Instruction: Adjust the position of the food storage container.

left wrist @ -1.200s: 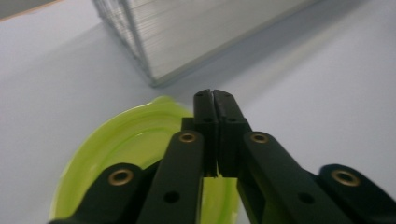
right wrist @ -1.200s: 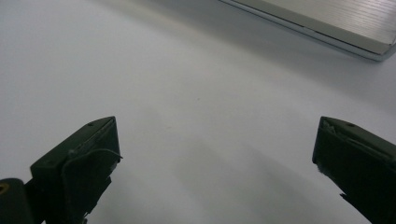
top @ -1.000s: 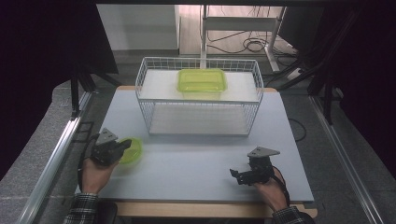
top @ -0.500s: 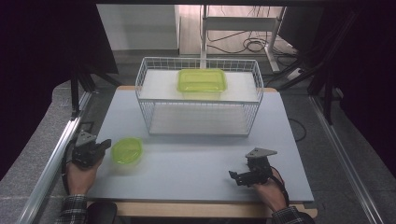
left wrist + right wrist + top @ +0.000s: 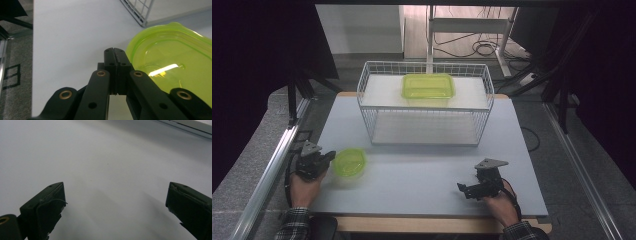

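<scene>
— Where are the tongs right now?

— The left gripper (image 5: 323, 159) sits at about eight o'clock on the table (image 5: 422, 185), jaws pressed together with nothing between them. From its own view the tips lie just beside the rim of the green lid (image 5: 172, 65), at the lid's nine o'clock side; I can't tell whether they touch. The right gripper (image 5: 464, 189) rests at about five o'clock, jaws spread wide over bare tabletop, holding nothing.

— And the lid itself?

— Flat on the table, near the left edge, well apart from the wire basket (image 5: 424, 130) at twelve o'clock. The green container (image 5: 428, 86) sits inside that basket on its upper shelf, open-topped as far as I can see.

— So how far along would you say it is?

— Early, I'd judge. If the lid belongs on that container, nothing's been joined yet: the lid isn't gripped and the container isn't out of the basket. Everything's left to do.
</scene>
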Demonstrator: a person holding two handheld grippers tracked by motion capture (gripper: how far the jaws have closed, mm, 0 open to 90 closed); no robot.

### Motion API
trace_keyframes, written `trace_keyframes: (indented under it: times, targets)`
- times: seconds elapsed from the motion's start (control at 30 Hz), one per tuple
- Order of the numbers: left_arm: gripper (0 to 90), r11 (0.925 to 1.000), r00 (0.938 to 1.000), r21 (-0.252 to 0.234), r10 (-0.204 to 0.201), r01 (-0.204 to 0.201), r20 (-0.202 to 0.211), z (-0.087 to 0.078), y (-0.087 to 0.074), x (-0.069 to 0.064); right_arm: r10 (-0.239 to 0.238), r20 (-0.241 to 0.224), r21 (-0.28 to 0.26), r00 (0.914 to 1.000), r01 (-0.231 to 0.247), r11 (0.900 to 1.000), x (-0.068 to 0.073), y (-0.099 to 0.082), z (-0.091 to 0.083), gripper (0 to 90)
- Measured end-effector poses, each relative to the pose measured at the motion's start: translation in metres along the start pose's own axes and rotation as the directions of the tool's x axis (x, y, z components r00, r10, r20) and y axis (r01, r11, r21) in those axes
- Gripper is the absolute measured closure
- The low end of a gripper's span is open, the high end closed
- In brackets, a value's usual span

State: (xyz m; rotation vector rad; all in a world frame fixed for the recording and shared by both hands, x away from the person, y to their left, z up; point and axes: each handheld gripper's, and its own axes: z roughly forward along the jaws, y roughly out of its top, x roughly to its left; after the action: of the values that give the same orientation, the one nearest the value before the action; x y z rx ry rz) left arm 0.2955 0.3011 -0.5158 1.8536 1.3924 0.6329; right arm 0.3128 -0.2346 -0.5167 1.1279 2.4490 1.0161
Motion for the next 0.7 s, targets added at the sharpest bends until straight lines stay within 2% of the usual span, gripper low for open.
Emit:
trace_keyframes:
  times: [0.23,0.4,0.7]
  targets:
    - [90.0,0.999,0.9985,0.009,0.043,-0.044,0.033,0.003,0.003,-0.022,0.0,0.001,0.003,1.0,0.0,1.0,0.0,0.0,0.0,3.1]
    - [90.0,0.9968,0.9951,0.017,0.076,-0.078,0.062,0.005,0.007,-0.042,-0.002,0.003,0.008,1.0,0.002,1.0,0.001,0.0,0.0,3.1]
    - [90.0,0.9891,0.9828,0.031,0.139,-0.144,0.122,0.009,0.014,-0.076,-0.004,-0.001,0.013,1.0,0.004,0.9999,0.001,-0.001,0.001,3.1]
